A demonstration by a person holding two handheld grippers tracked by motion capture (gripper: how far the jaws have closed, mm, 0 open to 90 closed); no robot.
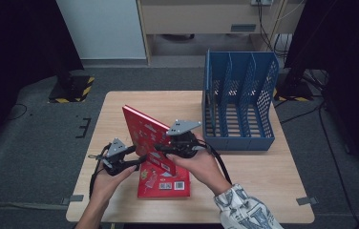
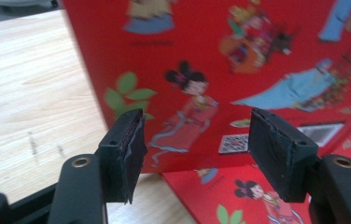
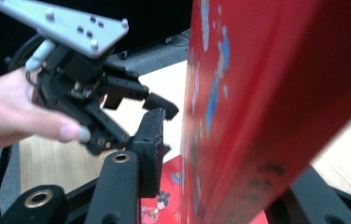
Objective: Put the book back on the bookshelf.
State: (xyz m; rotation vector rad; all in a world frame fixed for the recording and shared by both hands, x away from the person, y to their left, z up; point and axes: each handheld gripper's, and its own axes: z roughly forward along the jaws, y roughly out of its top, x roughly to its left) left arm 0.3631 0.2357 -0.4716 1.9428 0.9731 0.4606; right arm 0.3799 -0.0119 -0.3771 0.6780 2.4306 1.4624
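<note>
A red picture book (image 1: pixel 142 131) stands tilted on edge on the wooden table (image 1: pixel 244 176), over a second red book (image 1: pixel 163 183) that lies flat. My right gripper (image 1: pixel 161 149) straddles the standing book's near edge. In the right gripper view the book (image 3: pixel 257 93) sits between the jaws of the right gripper (image 3: pixel 225 172); a thin gap shows beside the left pad (image 3: pixel 152 149), and the other pad is hidden behind the book. My left gripper (image 2: pixel 201 154) is open and empty, just short of the cover (image 2: pixel 211 70); it is also seen left of the book (image 1: pixel 137 160).
A blue perforated file rack (image 1: pixel 239 100) with several slots stands at the table's back right, close behind the right hand. Dark floor surrounds the table. The person's left hand (image 3: pixel 15 112) holds the left gripper (image 3: pixel 157 105) across the book.
</note>
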